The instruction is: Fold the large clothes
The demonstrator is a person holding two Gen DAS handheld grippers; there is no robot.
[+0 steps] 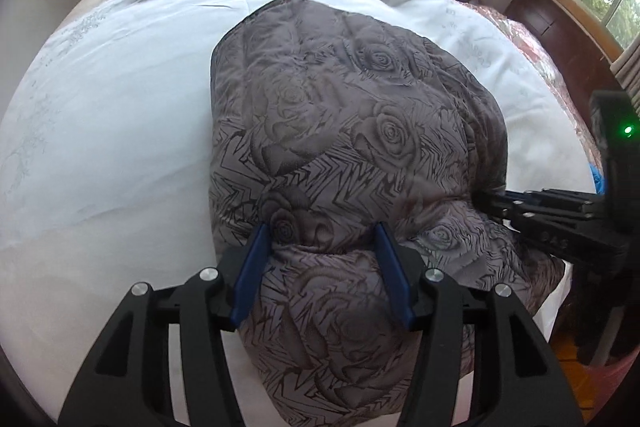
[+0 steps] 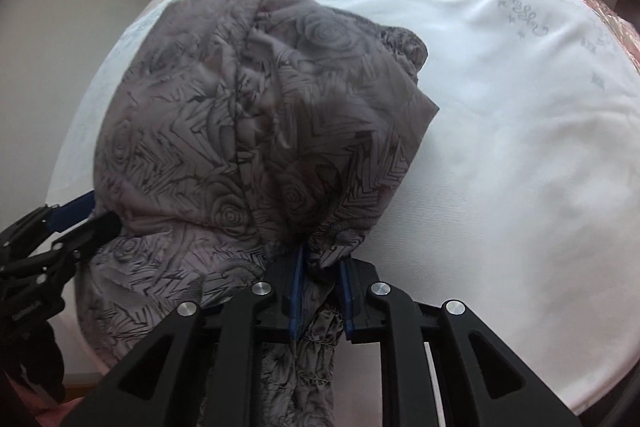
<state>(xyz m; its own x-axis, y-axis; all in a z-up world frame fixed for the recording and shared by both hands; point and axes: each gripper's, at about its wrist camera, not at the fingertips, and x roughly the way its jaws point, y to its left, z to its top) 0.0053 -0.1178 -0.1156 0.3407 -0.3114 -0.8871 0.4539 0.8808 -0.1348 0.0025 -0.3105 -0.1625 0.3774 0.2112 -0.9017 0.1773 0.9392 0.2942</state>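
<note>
Both grippers are angled steeply downward, close side by side. The left gripper [image 1: 322, 259] has its blue-padded fingers [image 1: 247, 275] set fairly wide apart, each pad pressed against a thick puffy fold of the grey rose-print jacket [image 1: 340, 131] bunched between them. The right gripper [image 2: 320, 297] sits just to its right with its fingers [image 2: 295, 293] nearly together, pinching a thin gathered bit of the same jacket. From the left wrist view, the right one's black linkage pokes in from the right edge.
</note>
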